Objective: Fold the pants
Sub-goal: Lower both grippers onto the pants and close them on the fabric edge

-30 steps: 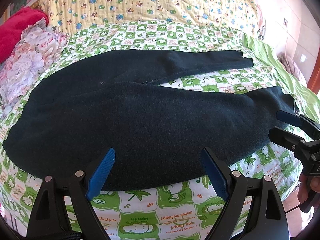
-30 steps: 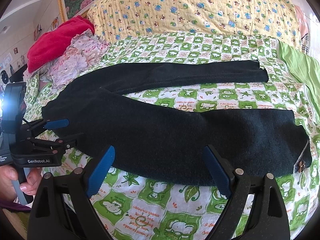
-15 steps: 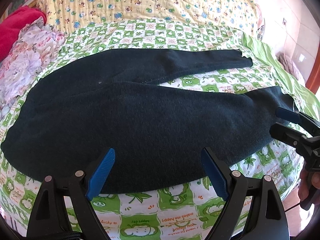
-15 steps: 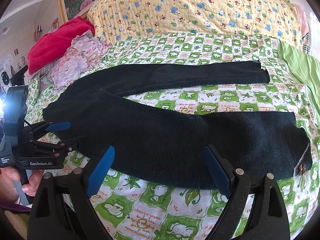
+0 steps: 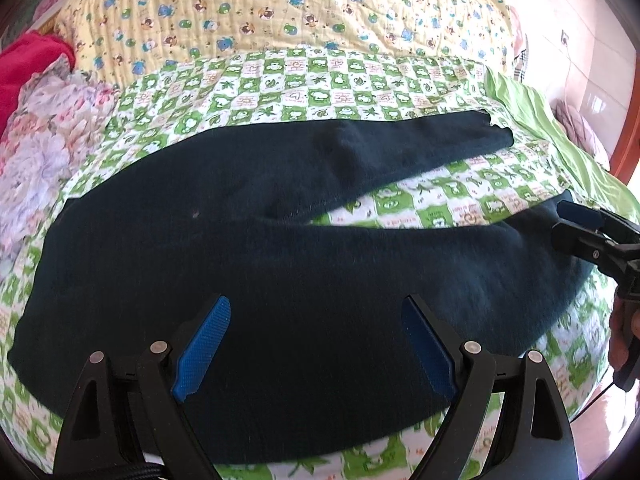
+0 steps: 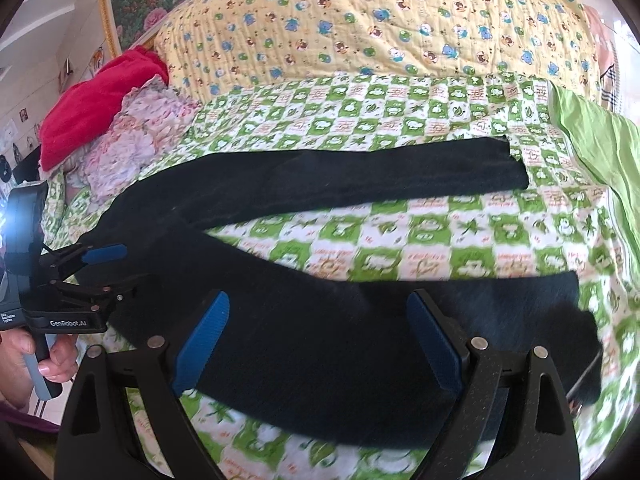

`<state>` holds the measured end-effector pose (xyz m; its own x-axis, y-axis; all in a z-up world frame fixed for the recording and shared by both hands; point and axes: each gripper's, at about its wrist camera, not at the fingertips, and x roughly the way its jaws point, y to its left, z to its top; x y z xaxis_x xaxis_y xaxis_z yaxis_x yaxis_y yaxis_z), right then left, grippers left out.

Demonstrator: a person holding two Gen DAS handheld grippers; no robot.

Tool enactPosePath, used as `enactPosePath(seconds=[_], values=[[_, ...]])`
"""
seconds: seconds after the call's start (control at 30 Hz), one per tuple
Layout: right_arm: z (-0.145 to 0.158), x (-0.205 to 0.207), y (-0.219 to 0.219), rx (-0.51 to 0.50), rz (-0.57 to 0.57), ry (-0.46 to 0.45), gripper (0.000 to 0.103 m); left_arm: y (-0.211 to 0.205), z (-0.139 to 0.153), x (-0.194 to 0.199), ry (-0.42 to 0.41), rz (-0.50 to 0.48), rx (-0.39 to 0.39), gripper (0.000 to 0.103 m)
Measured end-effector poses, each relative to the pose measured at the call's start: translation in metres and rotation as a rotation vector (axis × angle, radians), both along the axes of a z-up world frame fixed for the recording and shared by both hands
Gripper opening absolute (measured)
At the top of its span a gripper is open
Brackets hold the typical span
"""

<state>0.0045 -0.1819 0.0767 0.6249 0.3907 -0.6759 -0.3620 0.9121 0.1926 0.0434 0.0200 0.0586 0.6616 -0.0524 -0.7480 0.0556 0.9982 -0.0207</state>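
Dark navy pants lie flat on the bed, legs spread apart and pointing right, waist at the left. My left gripper hovers open over the near edge of the seat and thigh area, nothing between its blue pads. My right gripper stands open over the near leg of the pants, close to the cloth. Seen from the left wrist, the right gripper reaches in at the near leg's cuff. Seen from the right wrist, the left gripper sits near the waist.
The bed has a green-and-white checked sheet with a yellow quilt behind it. A red cloth and a floral garment are piled at the left. A plain green sheet lies at the right edge.
Both grippers have moved forward and lower over the pants, so the cloth now fills more of each view. Both stay open.
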Motion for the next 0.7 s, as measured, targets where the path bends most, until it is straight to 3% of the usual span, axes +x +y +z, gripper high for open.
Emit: enactPosePath(seconds=[0.3,0.7], values=[[0.008,0.063,-0.036,0.037,-0.052,0.082,0.091,-0.014,0.013,0.047,0.014,-0.083,-0.003,0.088],[0.017,0.168,-0.115,0.131,-0.21,0.163,0.091,-0.031,0.037,0.147,0.021,-0.207,0.027,0.088]])
